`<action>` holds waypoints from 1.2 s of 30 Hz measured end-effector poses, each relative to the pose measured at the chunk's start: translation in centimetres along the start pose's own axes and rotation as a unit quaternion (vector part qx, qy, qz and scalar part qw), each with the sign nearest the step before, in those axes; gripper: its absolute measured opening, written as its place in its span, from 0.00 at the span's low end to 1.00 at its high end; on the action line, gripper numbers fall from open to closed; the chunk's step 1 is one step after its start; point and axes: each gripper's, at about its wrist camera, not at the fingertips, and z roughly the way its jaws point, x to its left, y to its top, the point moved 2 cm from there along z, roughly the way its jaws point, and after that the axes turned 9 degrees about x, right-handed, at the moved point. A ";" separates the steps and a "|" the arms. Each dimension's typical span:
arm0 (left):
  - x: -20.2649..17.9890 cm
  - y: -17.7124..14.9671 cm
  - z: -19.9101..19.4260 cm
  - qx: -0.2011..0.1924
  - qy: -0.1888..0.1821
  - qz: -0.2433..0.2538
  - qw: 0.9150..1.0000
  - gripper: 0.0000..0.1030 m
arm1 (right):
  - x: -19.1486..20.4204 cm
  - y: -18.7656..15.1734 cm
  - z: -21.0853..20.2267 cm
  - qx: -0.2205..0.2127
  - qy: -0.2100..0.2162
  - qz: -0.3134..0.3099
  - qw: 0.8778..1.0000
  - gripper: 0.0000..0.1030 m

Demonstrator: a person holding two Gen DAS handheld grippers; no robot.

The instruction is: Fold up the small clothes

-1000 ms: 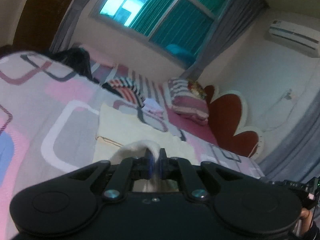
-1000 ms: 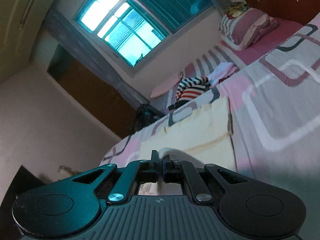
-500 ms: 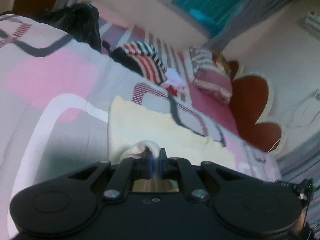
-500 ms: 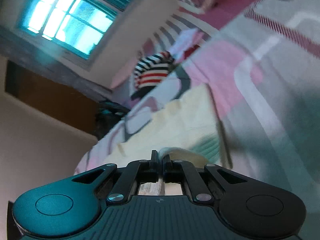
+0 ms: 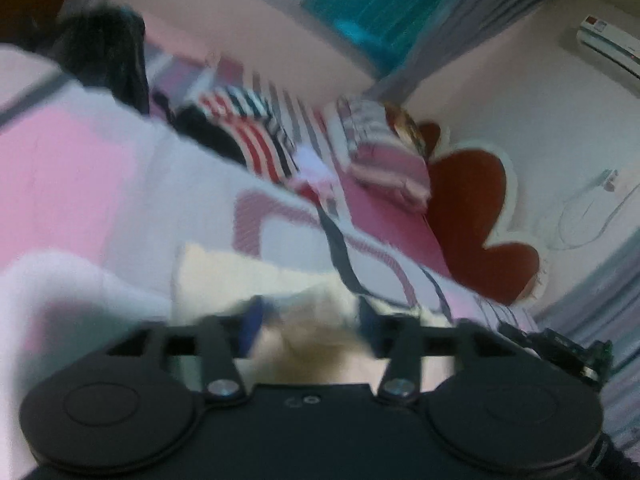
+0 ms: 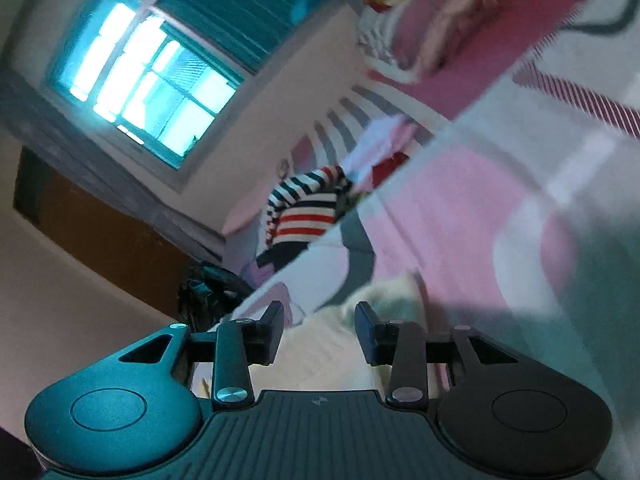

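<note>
left tool (image 5: 310,322) first — its jaws are opening, blue pads spread, and the cream garment (image 5: 240,280) lies loose between them, no longer pinched. the view is blurred, so whether a pad brushes the cloth i cannot tell. right tool (image 6: 319,326) now: jaws opening too, a moderate gap, the same cream garment (image 6: 332,352) bunched in that gap and under the fingers, not clamped.

outward from the tools, the garment sits on the patterned bedspread (image 5: 80,184), directly ahead of and below both tools. its long axis looks to run across the left view, from one tool's side towards the other — each hand at its own end, neither clearly nearer. so the next regrip, i'd judge, turns on which edge lies in front of the jaws.

farther up the bed: a striped top (image 6: 306,216), a pink pillow (image 5: 384,160), the red headboard (image 5: 472,216).
</note>
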 end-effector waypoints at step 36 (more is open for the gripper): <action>-1.8 0.3 2.1 0.023 0.119 0.135 0.983 0.02 | 3.2 -3.5 6.0 0.020 -0.160 -0.242 0.957 0.02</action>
